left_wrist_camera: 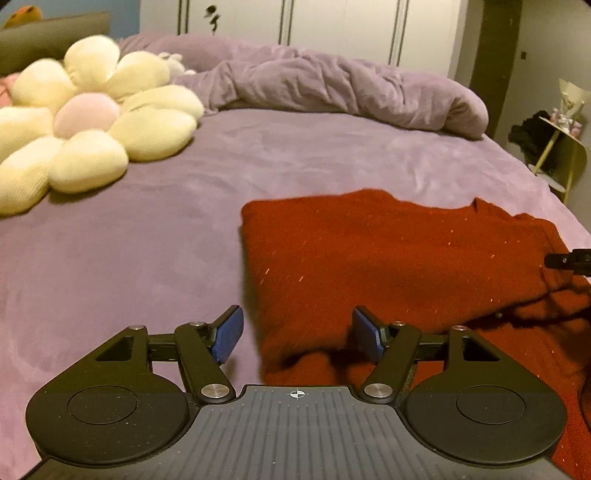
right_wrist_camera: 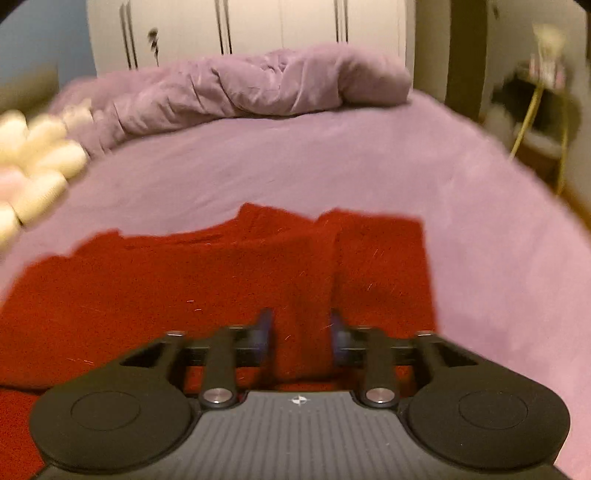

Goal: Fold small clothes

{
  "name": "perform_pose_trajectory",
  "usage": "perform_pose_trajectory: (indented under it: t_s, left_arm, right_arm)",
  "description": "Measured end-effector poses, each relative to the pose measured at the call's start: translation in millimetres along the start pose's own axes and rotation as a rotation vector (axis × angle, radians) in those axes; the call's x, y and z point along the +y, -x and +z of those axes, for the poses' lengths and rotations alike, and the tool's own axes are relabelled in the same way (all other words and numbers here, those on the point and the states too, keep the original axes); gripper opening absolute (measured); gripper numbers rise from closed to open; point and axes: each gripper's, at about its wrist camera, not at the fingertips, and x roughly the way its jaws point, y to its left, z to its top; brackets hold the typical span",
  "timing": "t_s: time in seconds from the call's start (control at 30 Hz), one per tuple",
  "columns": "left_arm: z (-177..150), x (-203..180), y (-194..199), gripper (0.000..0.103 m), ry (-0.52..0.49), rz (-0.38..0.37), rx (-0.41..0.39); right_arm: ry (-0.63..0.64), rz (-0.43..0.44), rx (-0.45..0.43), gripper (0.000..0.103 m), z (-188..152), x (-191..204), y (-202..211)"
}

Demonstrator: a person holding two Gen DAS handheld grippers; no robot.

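Note:
A dark red knitted garment [left_wrist_camera: 388,258] lies flat on the purple bed sheet [left_wrist_camera: 129,251], with layers folded over one another. My left gripper [left_wrist_camera: 297,334] hovers open at the garment's near left corner; the cloth's edge runs between its blue pads [left_wrist_camera: 229,336] without being pressed. In the blurred right wrist view the garment [right_wrist_camera: 221,280] fills the foreground, a folded strip [right_wrist_camera: 380,266] along its right side. My right gripper [right_wrist_camera: 301,332] stands open low over a raised fold of red cloth that sits between its fingers. A black part of it shows at the left wrist view's right edge [left_wrist_camera: 569,260].
A cream flower-shaped cushion [left_wrist_camera: 85,122] with a pink centre lies at the far left of the bed. A crumpled purple duvet [left_wrist_camera: 332,88] is heaped along the far side. A small yellow-legged side table [left_wrist_camera: 561,147] stands beyond the bed's right edge, white wardrobe doors [right_wrist_camera: 258,26] behind.

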Motion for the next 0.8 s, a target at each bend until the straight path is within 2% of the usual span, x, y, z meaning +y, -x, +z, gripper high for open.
perform_pose_trajectory:
  t_s: [0.07, 0.13, 0.17, 0.2, 0.3, 0.37, 0.43, 0.47, 0.53, 0.6, 0.63, 0.7, 0.8]
  left_arm:
    - [6, -5, -4, 0.068, -0.006, -0.001, -0.003]
    - [11, -11, -7, 0.067, 0.001, -0.014, -0.007]
    - [13, -14, -10, 0.067, 0.002, -0.02, -0.007]
    - [14, -18, -12, 0.067, 0.0, -0.021, -0.006]
    - [17, -28, -19, 0.069, -0.029, -0.02, -0.009]
    - [15, -33, -27, 0.069, -0.055, -0.015, 0.006]
    - [11, -35, -39, 0.069, -0.085, 0.003, 0.043]
    - [8, -35, -42, 0.07, -0.095, 0.005, 0.056]
    - [5, -32, -40, 0.07, -0.101, -0.003, 0.054]
    - [6, -30, -32, 0.068, -0.097, -0.007, 0.042]
    - [7, -30, -27, 0.069, -0.093, -0.016, 0.028]
    - [11, -32, -24, 0.069, -0.086, -0.035, 0.015]
    - [18, -39, -29, 0.069, -0.08, -0.038, 0.013]
  right_arm:
    - [-0.009, -0.001, 0.004, 0.044, -1, -1, -5]
    - [0.019, -0.005, 0.005, 0.027, 0, 4, -8]
    - [0.048, -0.007, 0.009, 0.009, -1, 8, -10]
    - [0.075, -0.006, 0.006, 0.005, -1, 13, -12]
    - [0.147, 0.022, -0.049, 0.004, 1, 28, -3]
    - [0.148, -0.069, -0.071, 0.004, 2, 23, -2]
    - [0.16, -0.183, -0.037, 0.007, -3, 14, -12]
    - [0.164, -0.187, -0.011, 0.011, -6, 10, -16]
    - [0.193, -0.186, -0.021, 0.018, -10, 14, -9]
    - [0.217, -0.221, -0.034, 0.03, -10, 23, 1]
    - [0.215, -0.225, -0.07, 0.03, -10, 27, 9]
    - [0.183, -0.168, -0.121, 0.031, -9, 33, 22]
    - [0.162, -0.09, -0.132, 0.03, -7, 48, 25]
